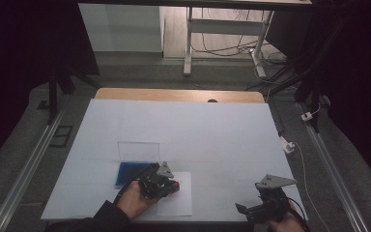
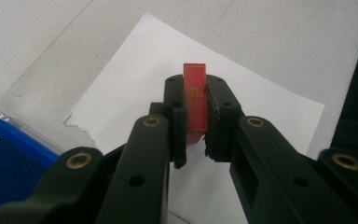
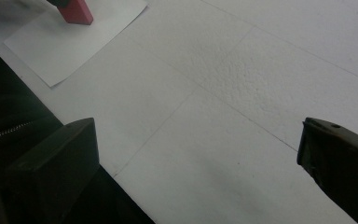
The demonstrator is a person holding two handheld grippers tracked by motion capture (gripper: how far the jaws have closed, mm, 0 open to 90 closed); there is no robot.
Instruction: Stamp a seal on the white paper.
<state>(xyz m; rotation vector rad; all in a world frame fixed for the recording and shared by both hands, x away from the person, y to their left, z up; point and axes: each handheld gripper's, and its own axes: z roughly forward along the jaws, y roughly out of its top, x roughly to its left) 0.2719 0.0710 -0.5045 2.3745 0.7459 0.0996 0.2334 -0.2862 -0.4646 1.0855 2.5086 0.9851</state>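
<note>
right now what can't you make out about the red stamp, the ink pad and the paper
- Red stamp: its underside is hidden in the left gripper view by its own body and the left claw shut on it, so any contact with the paper is unclear.
- Gold mark on the stamp: too small to read.
- Blue ink pad: cut off by the frame edge.
- Print on the paper: none discernible in the dim high view.

Red stamp point(image 1: 175, 184) over paper sheet point(image 1: 179, 203)

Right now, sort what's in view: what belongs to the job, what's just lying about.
Job:
left claw, shut on the red stamp
white paper sheet
blue ink pad in its open clear case

Lying about:
right claw, open, holding nothing
white table cover
</note>
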